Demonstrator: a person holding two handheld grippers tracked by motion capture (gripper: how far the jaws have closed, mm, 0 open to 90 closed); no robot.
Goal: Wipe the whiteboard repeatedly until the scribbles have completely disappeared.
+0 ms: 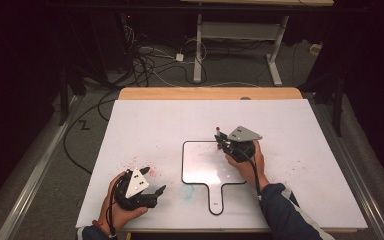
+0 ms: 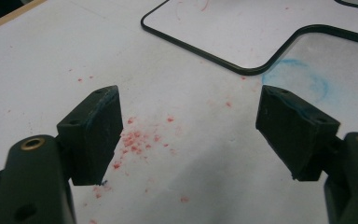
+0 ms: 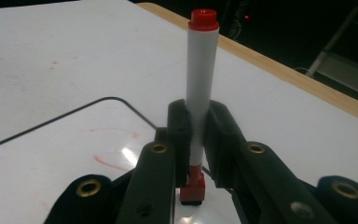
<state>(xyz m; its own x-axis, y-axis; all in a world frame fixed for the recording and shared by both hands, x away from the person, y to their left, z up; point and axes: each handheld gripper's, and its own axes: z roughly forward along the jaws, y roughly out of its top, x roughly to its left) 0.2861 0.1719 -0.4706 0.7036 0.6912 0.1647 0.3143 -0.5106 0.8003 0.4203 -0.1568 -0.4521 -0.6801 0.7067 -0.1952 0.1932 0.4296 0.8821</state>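
Fingers (image 3: 179, 130) of your right gripper (image 3: 196, 135) are clamped on a marker (image 3: 199, 93), pressing its white barrel from both sides. You hold the marker upright, red end cap at the top and its red tip end pointing down at the small whiteboard (image 3: 51, 154); whether the tip touches the surface cannot be told. In the high view, your right gripper (image 1: 226, 142) sits at the far right corner of the whiteboard (image 1: 200, 165), with the marker (image 1: 218, 131) sticking up just beyond it. Faint red strokes mark the board near the tip. The board is a black-rimmed panel with a short handle, lying flat in the middle of the white tabletop (image 1: 290, 130), handle toward you. Your left gripper (image 1: 152, 181) rests in your hand at the near left of the tabletop, well apart from the board; its fingers (image 2: 93, 133) stand wide with nothing between them. Red crumbs (image 2: 137, 140) are scattered on the tabletop under them, and a pale blue smear (image 2: 307, 79) lies beside the board's rim.
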